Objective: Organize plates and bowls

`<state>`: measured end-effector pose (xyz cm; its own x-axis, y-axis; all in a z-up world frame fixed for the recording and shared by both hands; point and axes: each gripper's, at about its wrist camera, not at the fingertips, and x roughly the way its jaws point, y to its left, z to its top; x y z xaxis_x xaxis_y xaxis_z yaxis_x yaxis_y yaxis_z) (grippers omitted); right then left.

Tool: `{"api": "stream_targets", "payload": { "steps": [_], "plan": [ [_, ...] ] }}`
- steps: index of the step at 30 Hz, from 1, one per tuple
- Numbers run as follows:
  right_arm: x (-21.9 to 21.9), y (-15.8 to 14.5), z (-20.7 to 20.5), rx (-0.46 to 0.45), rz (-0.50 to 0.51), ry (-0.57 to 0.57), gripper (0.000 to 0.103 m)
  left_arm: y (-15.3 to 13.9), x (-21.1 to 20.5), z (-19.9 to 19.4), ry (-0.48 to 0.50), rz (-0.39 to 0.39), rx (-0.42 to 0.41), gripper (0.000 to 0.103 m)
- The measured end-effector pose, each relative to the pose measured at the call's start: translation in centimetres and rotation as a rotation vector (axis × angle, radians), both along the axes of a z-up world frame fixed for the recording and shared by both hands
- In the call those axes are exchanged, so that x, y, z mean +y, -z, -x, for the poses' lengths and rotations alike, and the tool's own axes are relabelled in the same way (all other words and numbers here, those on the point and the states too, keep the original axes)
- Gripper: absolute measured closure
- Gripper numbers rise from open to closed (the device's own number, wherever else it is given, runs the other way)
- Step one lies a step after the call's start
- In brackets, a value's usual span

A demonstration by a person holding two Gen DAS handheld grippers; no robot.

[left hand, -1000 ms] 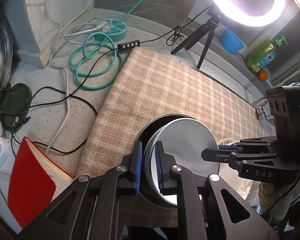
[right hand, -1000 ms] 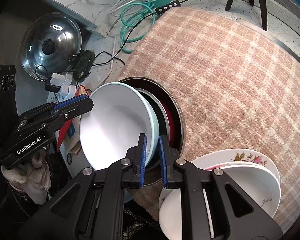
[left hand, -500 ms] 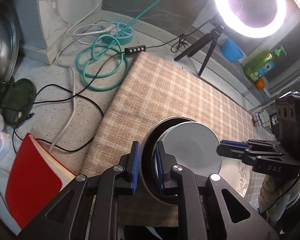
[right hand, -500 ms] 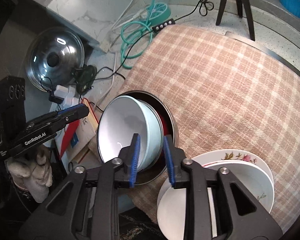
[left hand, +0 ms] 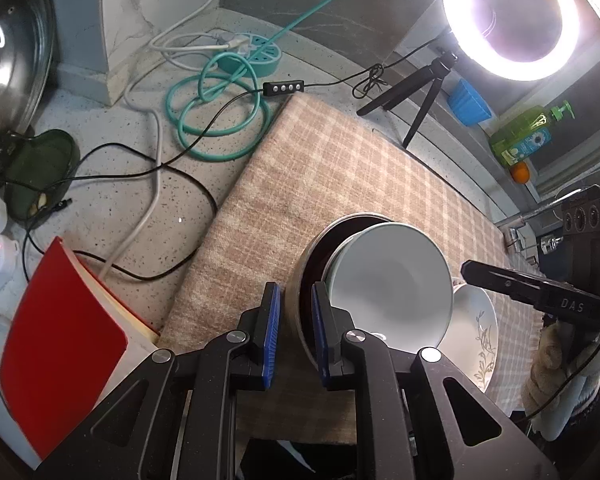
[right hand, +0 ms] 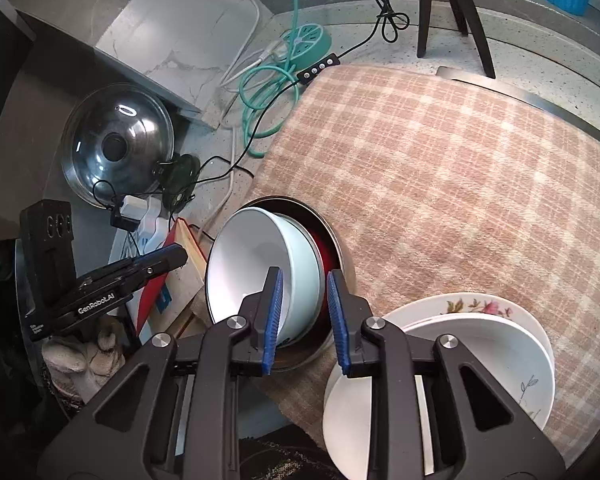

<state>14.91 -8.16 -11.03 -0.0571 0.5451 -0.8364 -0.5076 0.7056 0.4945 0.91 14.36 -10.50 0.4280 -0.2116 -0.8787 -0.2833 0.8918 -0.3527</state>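
A pale blue bowl (left hand: 388, 280) (right hand: 256, 264) rests tilted inside a steel bowl (left hand: 300, 280) (right hand: 336, 248) that has a red bowl (right hand: 326, 250) in it, on the checked cloth. My left gripper (left hand: 294, 328) is open, its jaws astride the steel bowl's near rim. My right gripper (right hand: 303, 312) is open and empty, its jaws on either side of the blue bowl's rim without gripping it. Stacked white plates (right hand: 480, 360) (left hand: 476, 328), some with flower prints, lie to the right of the bowls.
A red book (left hand: 60, 328) lies left of the cloth. Cables, a teal cord coil (left hand: 216, 120), a pot lid (right hand: 118, 144) and a ring light on a tripod (left hand: 504, 20) stand on the counter behind. The checked cloth (right hand: 460, 180) stretches away beyond the bowls.
Both grippers let go of the pale blue bowl and opened. It settled into the steel bowl. Both grippers drew back a little.
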Motion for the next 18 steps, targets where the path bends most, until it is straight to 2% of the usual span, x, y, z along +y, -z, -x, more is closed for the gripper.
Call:
{"api": "stream_targets", "payload": {
  "steps": [2, 5, 7, 14, 18],
  "plan": [
    [0.5, 0.3, 0.0, 0.02, -0.01, -0.005, 0.085, 0.0, 0.0, 0.0, 0.0, -0.001, 0.001, 0.089],
    [1.2, 0.7, 0.0, 0.007, 0.02, -0.01, 0.089, 0.0, 0.0, -0.1, 0.004, -0.006, 0.003, 0.089],
    [1.3, 1.3, -0.2, 0.034, 0.019, -0.002, 0.092, 0.1, 0.0, -0.2, 0.005, -0.009, 0.005, 0.089],
    [1.4, 2.0, -0.3, 0.067, 0.013, 0.006, 0.092, 0.4, 0.2, 0.0, -0.006, 0.002, 0.009, 0.089],
    [0.6, 0.8, -0.3, 0.03, -0.005, 0.003, 0.092, 0.8, 0.0, 0.1, 0.003, 0.015, 0.017, 0.089]
  ]
}}
